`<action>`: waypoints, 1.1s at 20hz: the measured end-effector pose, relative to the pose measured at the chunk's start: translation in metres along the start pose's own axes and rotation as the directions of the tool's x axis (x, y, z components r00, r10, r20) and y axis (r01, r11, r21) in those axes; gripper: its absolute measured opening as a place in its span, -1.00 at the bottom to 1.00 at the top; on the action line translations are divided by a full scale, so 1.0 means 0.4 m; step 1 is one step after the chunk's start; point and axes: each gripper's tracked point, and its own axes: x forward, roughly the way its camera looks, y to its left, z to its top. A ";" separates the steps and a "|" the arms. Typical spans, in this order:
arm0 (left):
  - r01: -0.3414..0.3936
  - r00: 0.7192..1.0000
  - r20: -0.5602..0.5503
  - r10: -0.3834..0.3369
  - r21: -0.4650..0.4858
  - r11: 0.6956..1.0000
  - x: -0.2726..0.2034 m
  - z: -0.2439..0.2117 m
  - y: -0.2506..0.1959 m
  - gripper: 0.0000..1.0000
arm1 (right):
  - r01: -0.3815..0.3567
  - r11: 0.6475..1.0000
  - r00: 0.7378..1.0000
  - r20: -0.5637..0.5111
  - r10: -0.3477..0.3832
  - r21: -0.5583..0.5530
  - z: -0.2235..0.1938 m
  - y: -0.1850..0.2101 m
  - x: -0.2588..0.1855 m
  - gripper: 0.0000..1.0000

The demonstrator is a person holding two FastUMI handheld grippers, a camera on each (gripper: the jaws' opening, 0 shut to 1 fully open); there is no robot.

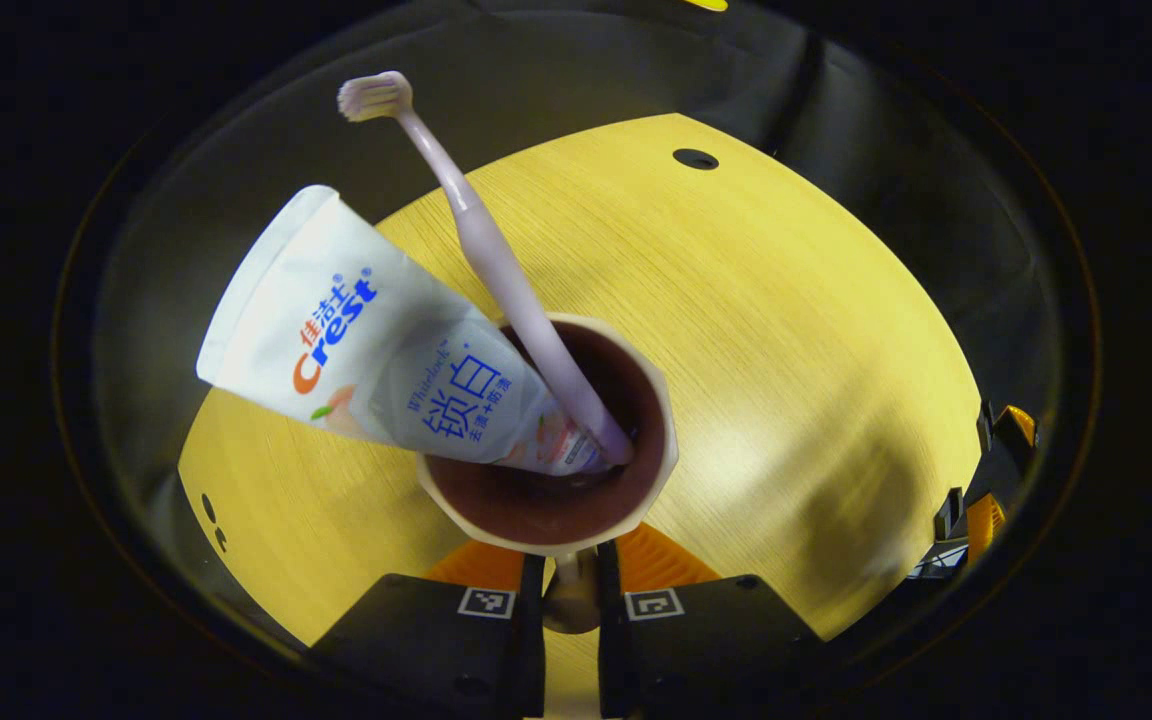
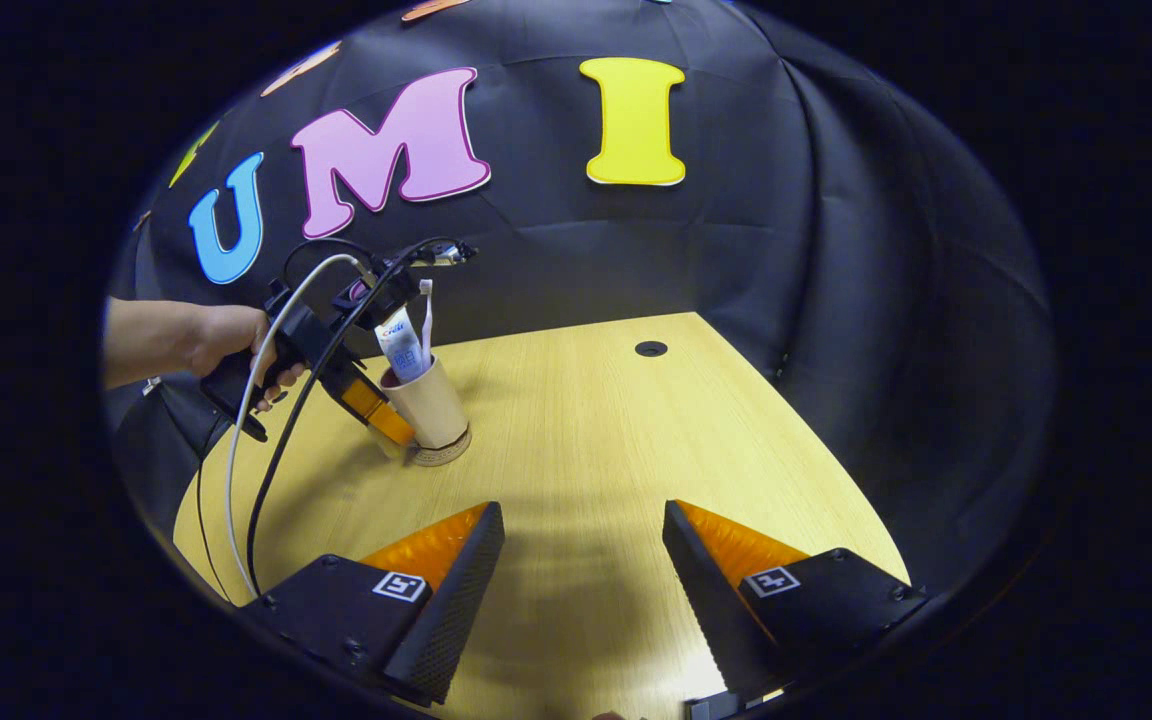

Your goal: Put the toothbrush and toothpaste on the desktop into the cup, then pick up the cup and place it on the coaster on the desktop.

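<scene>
Wooden desktop point(image 2: 576, 440) carries the cup point(image 2: 431, 405), which sits on the round coaster point(image 2: 441, 455) near its left edge. Toothpaste point(image 1: 376, 345) and toothbrush point(image 1: 496, 255) lean inside the cup. Left gripper point(image 1: 571, 590) is clenched on the cup's handle point(image 1: 568, 595), a hand point(image 2: 226, 345) holding it. Right gripper point(image 2: 581, 570) hangs over the desktop, fingers spread wide apart, grasping nothing.

desktop point(image 2: 576, 420): matt pale wood grain | toothpaste point(image 1: 376, 345): glossy plastic | toothbrush point(image 1: 496, 260): smooth plastic | wall point(image 2: 836, 260): matt cloth
</scene>
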 end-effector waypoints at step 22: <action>-0.047 0.979 0.192 0.064 -0.096 0.994 -0.156 0.001 -0.016 1.00 | -0.001 1.000 1.000 0.021 0.001 0.014 0.015 -0.025 -0.062 0.96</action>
